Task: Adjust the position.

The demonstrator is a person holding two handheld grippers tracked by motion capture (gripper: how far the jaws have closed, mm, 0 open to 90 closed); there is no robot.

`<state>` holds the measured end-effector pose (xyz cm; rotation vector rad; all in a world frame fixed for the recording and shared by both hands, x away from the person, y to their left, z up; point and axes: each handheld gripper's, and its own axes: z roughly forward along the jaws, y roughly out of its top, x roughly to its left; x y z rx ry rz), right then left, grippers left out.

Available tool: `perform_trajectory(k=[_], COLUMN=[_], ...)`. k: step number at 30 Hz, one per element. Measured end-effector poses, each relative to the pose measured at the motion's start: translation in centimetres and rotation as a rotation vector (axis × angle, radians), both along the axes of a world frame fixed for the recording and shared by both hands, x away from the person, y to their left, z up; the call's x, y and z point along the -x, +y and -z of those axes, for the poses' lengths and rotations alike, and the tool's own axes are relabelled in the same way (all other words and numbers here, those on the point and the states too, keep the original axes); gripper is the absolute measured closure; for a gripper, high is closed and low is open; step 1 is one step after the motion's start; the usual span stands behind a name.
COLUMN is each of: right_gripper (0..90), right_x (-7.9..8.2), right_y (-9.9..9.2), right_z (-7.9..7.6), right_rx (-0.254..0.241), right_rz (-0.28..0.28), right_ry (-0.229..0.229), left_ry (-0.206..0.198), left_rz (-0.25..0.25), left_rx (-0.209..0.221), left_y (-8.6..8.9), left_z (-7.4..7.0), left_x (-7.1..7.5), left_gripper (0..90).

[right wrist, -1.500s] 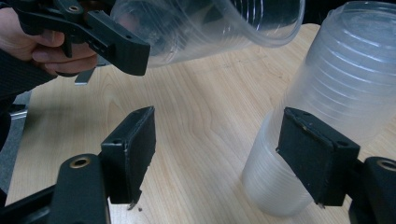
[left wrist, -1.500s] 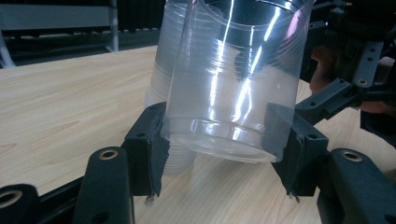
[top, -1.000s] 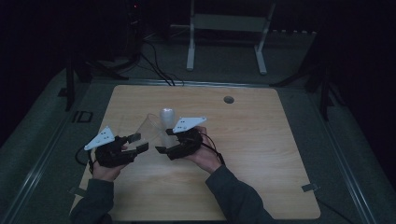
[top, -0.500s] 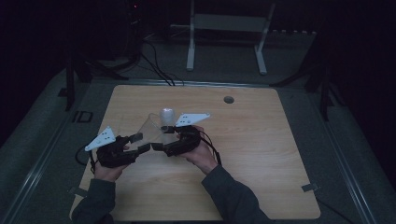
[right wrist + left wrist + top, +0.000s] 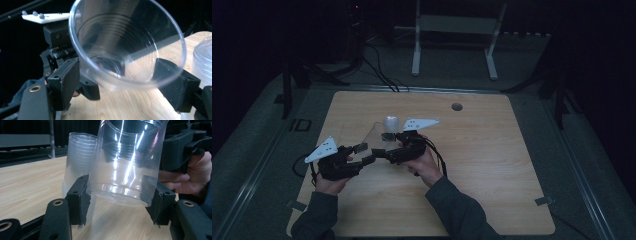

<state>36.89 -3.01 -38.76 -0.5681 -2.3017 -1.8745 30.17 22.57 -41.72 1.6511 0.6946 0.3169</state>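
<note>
Plastic cup [image 5: 125, 167], clear and tilted, is being held above the wooden table [image 5: 492, 165] with its base clamped between the pads of the left gripper [image 5: 120, 202], just beside a stack of clear cups [image 5: 78, 162] standing on the tabletop. Its wide rim is being flanked by the right gripper [image 5: 127, 80], whose jaws have just been opening and are now being kept slightly apart from the cup's wall, so no squeeze is being applied from that side.
</note>
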Motion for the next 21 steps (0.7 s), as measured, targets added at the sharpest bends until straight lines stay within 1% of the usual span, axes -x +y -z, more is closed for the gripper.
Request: perform_trajectory(k=[3, 4, 7, 8, 9, 10, 11, 14, 21], right_gripper=[21.4, 21.4, 22.1, 22.1, 23.3, 23.3, 27.2, 29.3, 32.3], right_x=[-0.05, -0.05, -0.19, -0.19, -0.24, -0.24, -0.31, -0.4, -0.32], right_y=[0.15, 0.15, 0.2, 0.2, 0.22, 0.22, 0.14, 0.05, -0.02], right_z=[0.01, 0.01, 0.03, 0.03, 0.1, 0.1, 0.15, 0.17, 0.16], right_rx=[-0.025, -0.025, -0.061, -0.061, -0.075, -0.075, -0.085, -0.095, -0.087], right_rz=[-0.01, -0.01, -0.02, -0.02, -0.028, -0.028, -0.024, -0.028, -0.019], right_ry=[0.015, 0.015, 0.036, 0.036, 0.05, 0.05, 0.049, 0.058, 0.049], left_ry=[0.0, 0.0, 0.002, 0.002, 0.001, 0.001, 0.0, 0.0, 0.003], left_rz=[0.01, 0.01, 0.014, 0.014, 0.017, 0.017, 0.021, 0.021, 0.023], left_rx=[-0.004, -0.004, -0.003, -0.003, -0.003, -0.003, -0.008, -0.01, -0.021], left_y=[-0.17, -0.17, -0.31, -0.31, -0.35, -0.35, -0.39, -0.4, -0.52], left_z=[0.06, 0.06, 0.12, 0.12, 0.13, 0.13, 0.14, 0.14, 0.13], left_x=[-0.05, -0.05, -0.07, -0.07, -0.07, -0.07, -0.08, -0.09, -0.11], left_gripper=[42.4, 42.4, 42.3, 42.3, 42.3, 42.3, 42.3, 42.3, 40.7])
